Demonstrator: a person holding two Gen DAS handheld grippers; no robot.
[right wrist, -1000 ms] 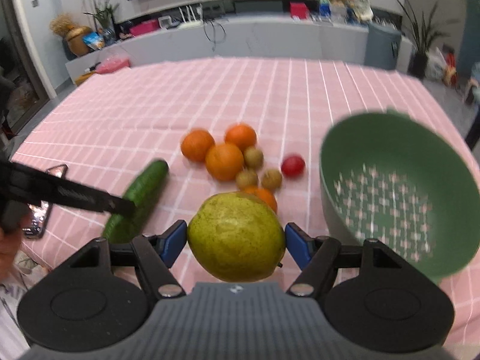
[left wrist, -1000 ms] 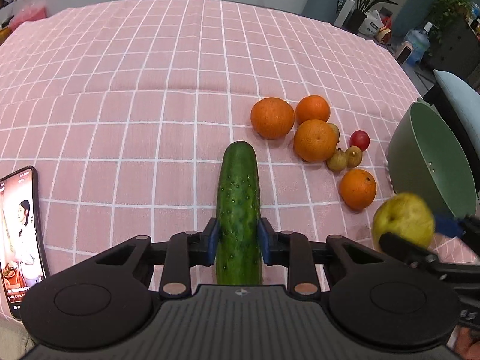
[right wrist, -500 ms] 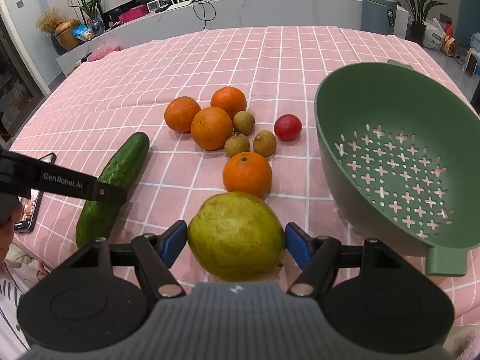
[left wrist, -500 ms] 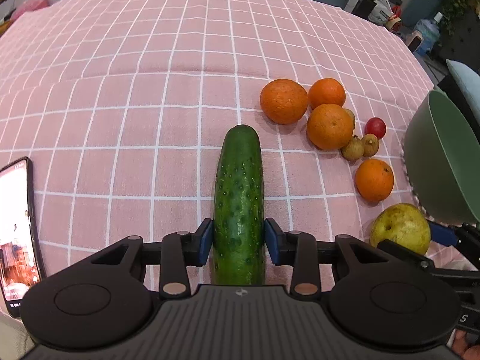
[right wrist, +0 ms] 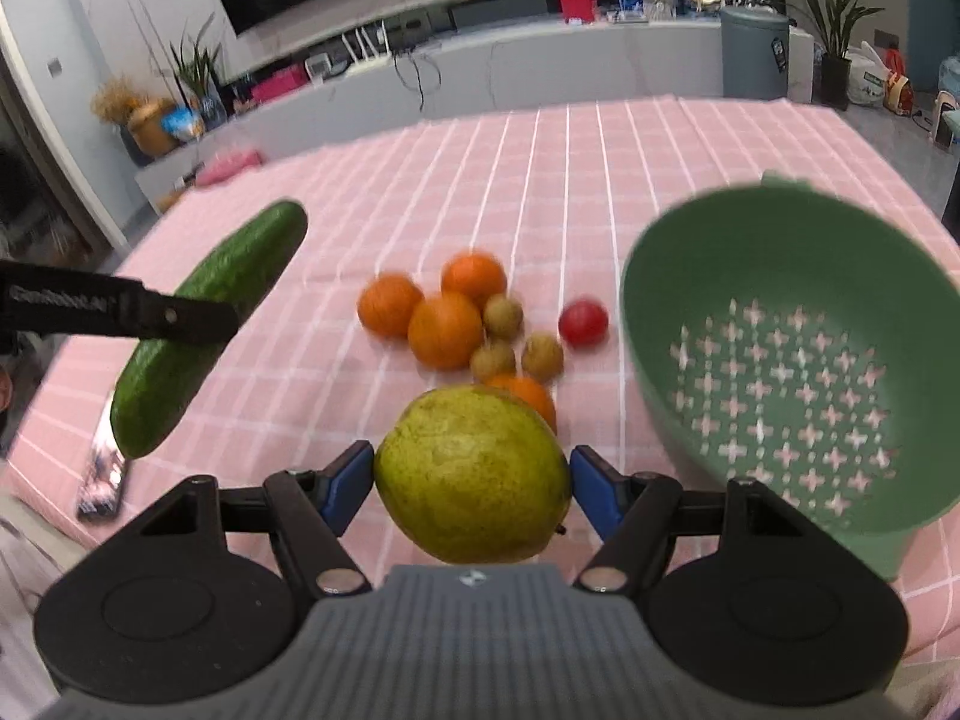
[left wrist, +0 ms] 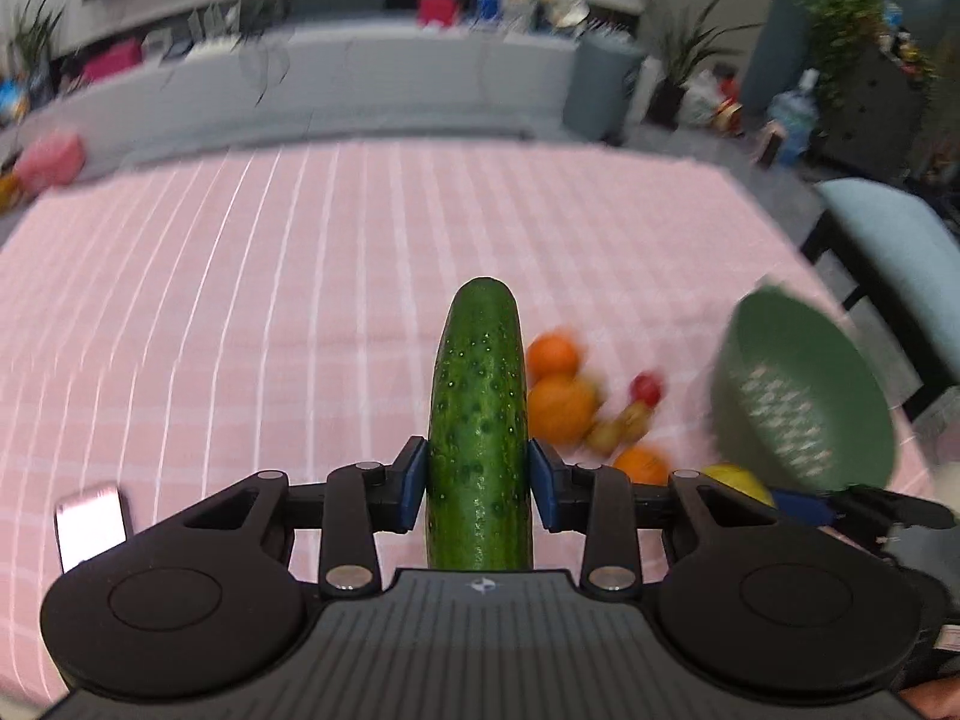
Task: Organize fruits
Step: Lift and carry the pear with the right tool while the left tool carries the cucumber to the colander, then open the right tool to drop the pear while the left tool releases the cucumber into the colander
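My left gripper (left wrist: 478,492) is shut on a green cucumber (left wrist: 480,420) and holds it lifted above the table, tip tilted up; the cucumber also shows in the right wrist view (right wrist: 210,324). My right gripper (right wrist: 471,489) is shut on a yellow-green pear (right wrist: 473,474), held above the table's front edge. Several oranges (right wrist: 445,329), small brown fruits (right wrist: 503,315) and a red fruit (right wrist: 583,320) lie in a cluster on the pink checked cloth. A green colander bowl (right wrist: 780,360) stands to their right, tilted toward me.
A phone (left wrist: 90,525) lies at the table's front left edge. A light blue chair (left wrist: 894,258) stands past the table's right side. A grey counter (right wrist: 480,72) with clutter runs behind the table.
My left gripper has raised the cucumber off the cloth and tilted up. My right gripper with the pear has risen and tilted up a little.
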